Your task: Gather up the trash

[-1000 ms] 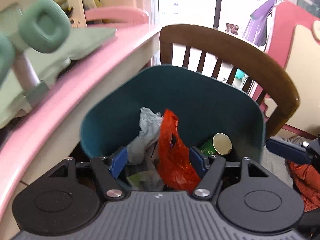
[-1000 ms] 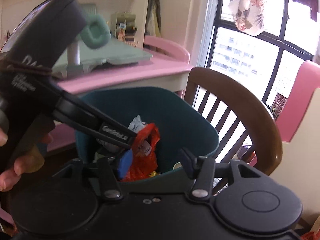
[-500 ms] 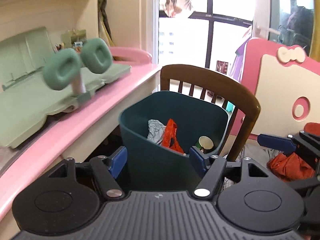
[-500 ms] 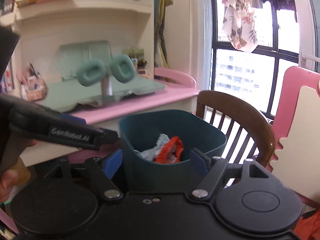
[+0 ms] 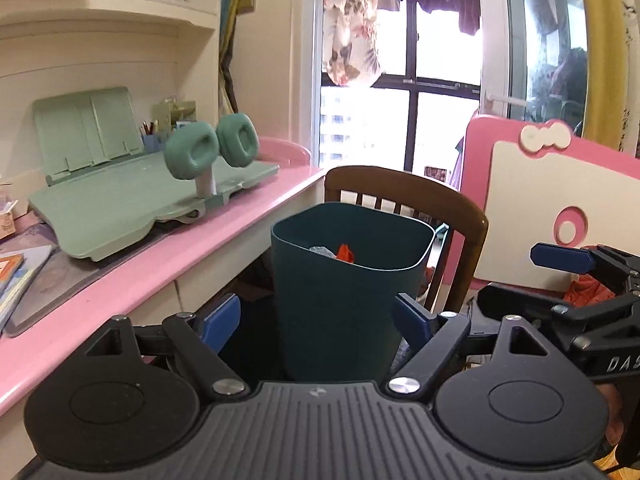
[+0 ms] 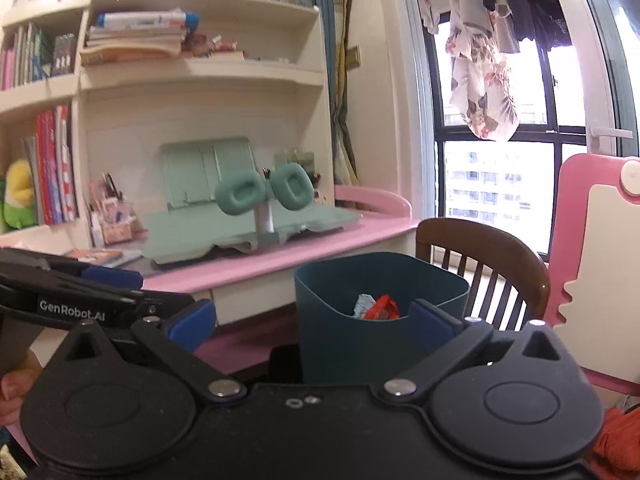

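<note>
A dark teal trash bin point(image 5: 340, 280) stands on the floor beside the pink desk; it also shows in the right wrist view point(image 6: 360, 332). Inside it lie a red plastic bag point(image 5: 345, 251) and crumpled grey paper point(image 6: 363, 303). My left gripper point(image 5: 318, 320) is open and empty, held back from the bin's near side. My right gripper point(image 6: 312, 322) is open and empty, also back from the bin. The right gripper's body shows at the right of the left wrist view point(image 5: 580, 300).
A pink desk point(image 5: 120, 280) carries a green book stand point(image 5: 120, 184) with green headphones point(image 5: 212, 152). A brown wooden chair point(image 5: 440, 208) stands behind the bin. A pink and white board point(image 5: 560, 200) leans at the right. Shelves with books point(image 6: 140, 40) rise above the desk.
Both grippers have pulled up and back from over the bin. The bin now looks smaller and farther, and its contents are mostly hidden by the rim.
</note>
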### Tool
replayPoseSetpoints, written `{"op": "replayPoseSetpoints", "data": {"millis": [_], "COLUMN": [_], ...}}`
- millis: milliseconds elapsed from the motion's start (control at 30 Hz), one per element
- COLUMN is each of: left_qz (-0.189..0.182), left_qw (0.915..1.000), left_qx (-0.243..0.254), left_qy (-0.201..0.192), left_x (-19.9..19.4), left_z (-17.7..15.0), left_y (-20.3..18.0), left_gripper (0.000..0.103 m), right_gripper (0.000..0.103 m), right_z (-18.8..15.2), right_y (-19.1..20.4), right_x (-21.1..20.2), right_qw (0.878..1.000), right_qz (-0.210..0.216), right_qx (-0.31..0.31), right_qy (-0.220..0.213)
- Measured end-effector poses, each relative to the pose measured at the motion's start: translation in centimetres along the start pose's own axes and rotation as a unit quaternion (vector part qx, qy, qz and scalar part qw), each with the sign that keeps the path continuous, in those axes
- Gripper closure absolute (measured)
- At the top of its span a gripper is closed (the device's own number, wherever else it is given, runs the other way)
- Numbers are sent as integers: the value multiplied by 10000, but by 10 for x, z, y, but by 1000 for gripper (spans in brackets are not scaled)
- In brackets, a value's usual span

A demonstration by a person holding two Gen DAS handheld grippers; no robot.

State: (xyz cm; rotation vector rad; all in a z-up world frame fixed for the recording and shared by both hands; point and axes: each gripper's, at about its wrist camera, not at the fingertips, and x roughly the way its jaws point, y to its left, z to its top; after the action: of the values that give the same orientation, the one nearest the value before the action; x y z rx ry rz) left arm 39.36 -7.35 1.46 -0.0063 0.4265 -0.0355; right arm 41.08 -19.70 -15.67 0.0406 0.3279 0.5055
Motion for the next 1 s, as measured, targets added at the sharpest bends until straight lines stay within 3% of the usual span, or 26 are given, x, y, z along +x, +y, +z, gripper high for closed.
{"op": "replayPoseSetpoints", "data": {"millis": [67,467,1000], "left_qz": [-12,-167,-228], "left_qw": [9999,9993,9982], "left_qx": [-25,126,130], "left_qy": [-103,-305,-534], "left_x": [-9,-42,-64], "left_z": [-6,-32,-32], "left_y": [3,4,7], "left_gripper": [0,0,0], "right_gripper": [0,0,0], "right_z": [-2,-8,-8], "right_y": [6,27,40], "right_x": [-8,-31,-47], "right_qw": [10000,9998,9998], "right_qz": [11,69,37], "right_qx": [-30,55,72], "right_qy": [-52,-170,-202]}}
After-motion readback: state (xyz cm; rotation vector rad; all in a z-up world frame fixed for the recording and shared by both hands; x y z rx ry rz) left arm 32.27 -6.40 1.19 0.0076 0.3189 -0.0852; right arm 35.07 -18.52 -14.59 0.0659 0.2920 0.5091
